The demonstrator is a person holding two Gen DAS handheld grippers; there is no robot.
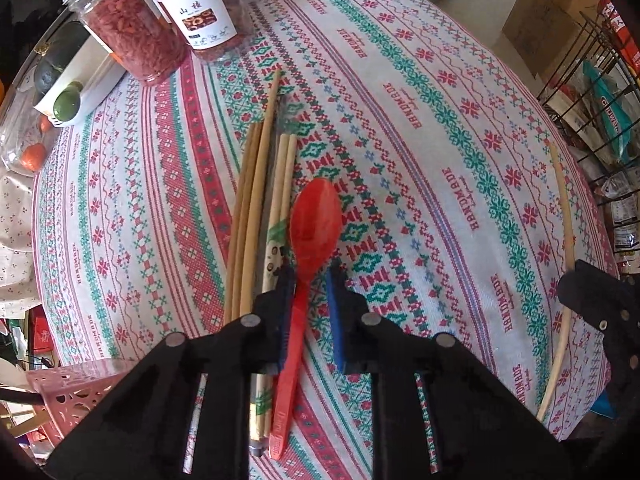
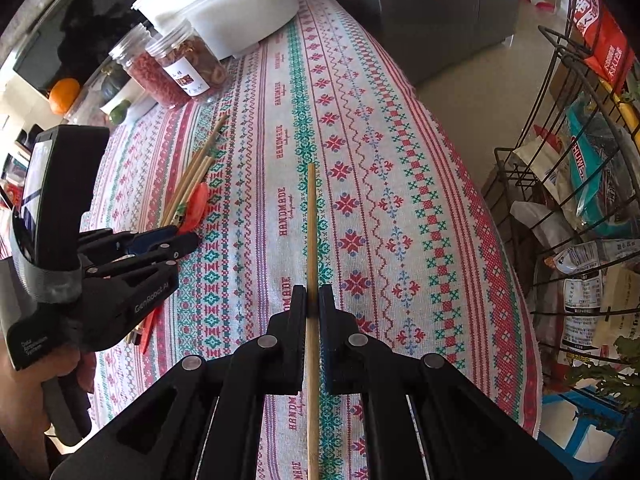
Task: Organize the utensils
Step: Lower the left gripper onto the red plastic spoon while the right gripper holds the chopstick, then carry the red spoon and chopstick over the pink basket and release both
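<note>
Left gripper [image 1: 310, 276] pointed steeply down at the counter [image 1: 420, 128], jaws straddling the neck of the red spoon [image 1: 314, 220]. I saw the left pad against the handle, but a strip of cloth showed between the handle and the right blue pad [image 1: 335, 320], so I logged the jaws as narrowed around the spoon, not clamped. The spoon lay flat on the patterned cloth, bowl away from the camera, touching the bundle of chopsticks [image 1: 256, 200] on its left.

Right gripper [image 2: 314, 300] was closed on a single chopstick [image 2: 311, 220], which ran straight out between the pads, with its far tip over the cloth. I could not tell whether that tip touched the cloth.

In the right wrist view the left gripper sat at the left edge, gripped by a hand [image 2: 24, 392].

Two jars [image 1: 160, 28] stood at the far end of the counter, well apart from the utensils. A wire rack [image 2: 580, 200] stood beside the counter.
</note>
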